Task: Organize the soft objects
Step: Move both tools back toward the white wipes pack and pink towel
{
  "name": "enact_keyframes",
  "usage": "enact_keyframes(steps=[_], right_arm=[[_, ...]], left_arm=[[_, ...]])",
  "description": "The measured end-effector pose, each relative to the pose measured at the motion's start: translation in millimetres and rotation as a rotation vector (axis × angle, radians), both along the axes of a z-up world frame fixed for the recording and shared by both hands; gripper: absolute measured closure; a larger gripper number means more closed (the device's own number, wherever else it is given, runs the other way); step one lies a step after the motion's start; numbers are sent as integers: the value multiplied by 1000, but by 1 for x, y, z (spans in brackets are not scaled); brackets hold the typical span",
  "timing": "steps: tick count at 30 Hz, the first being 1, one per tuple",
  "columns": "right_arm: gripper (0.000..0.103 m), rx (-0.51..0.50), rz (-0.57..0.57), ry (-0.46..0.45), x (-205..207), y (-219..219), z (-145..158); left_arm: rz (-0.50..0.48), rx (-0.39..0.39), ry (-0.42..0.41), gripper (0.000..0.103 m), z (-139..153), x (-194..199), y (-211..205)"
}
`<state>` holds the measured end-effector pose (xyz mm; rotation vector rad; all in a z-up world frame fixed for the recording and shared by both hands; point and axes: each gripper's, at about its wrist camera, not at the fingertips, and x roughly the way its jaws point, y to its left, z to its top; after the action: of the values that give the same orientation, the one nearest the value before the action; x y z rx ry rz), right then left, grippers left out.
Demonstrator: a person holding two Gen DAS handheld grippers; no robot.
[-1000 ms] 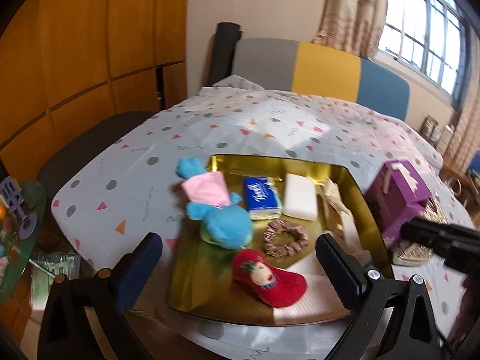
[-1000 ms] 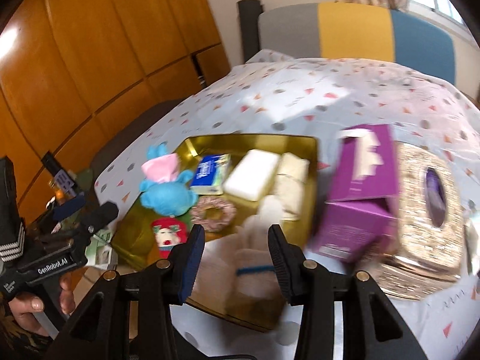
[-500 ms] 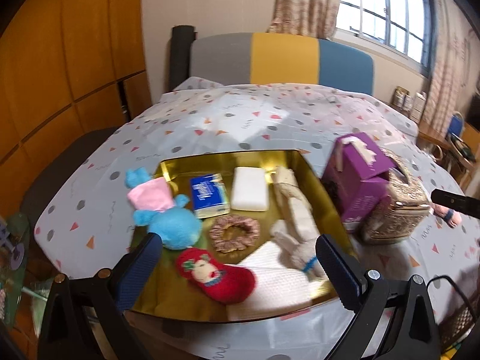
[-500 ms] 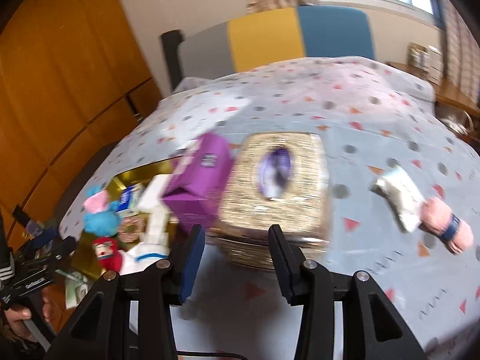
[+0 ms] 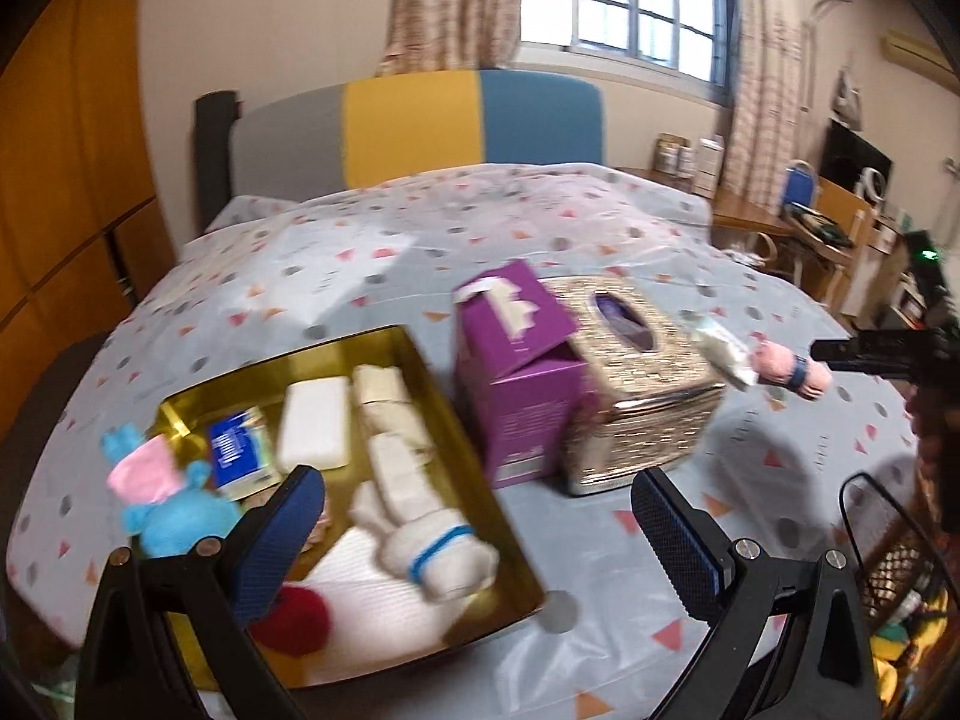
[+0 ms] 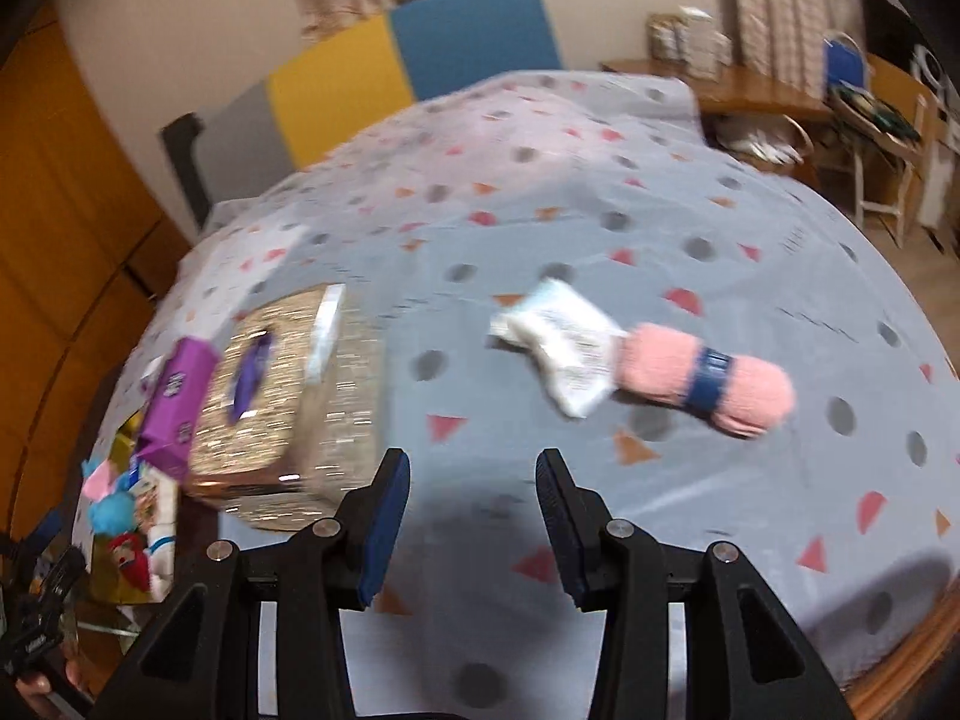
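The right gripper (image 6: 474,516) hangs over the bed's dotted sheet (image 6: 600,228) with its jaws spread and nothing between them. The pink yarn roll (image 6: 708,381) lies ahead of it and to its right, near the sheet's right edge, touching a white packet (image 6: 564,348). The left gripper (image 5: 480,534) is also spread and empty, above the near right corner of the gold tray (image 5: 420,354) with the soft toys. A second ago the right gripper was over the tray; now the glitter tissue box (image 6: 288,408) is at its left.
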<state>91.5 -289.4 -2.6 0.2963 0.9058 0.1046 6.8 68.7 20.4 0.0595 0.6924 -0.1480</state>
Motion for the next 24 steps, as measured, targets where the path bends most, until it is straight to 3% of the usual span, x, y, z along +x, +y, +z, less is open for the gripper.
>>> enact_keyframes(steps=[3,9,14,19,24], right_arm=[[50,-7,-42,49,9,-33,-5],[49,-119,-41,169,47,-82,-19],[49,-407,125,199,72,-68,-30],[49,-560,303,278,95,-47,-59],[49,-696,289,359,118,-46,-90]], left_arm=[[-60,1,0,0,1,2,-15],[-136,-16,14,0,3,6,-33],[-210,-47,23,0,6,9,-45],[-259,-65,31,0,10,14,-61],[-313,-45,18,0,16,17,-80]])
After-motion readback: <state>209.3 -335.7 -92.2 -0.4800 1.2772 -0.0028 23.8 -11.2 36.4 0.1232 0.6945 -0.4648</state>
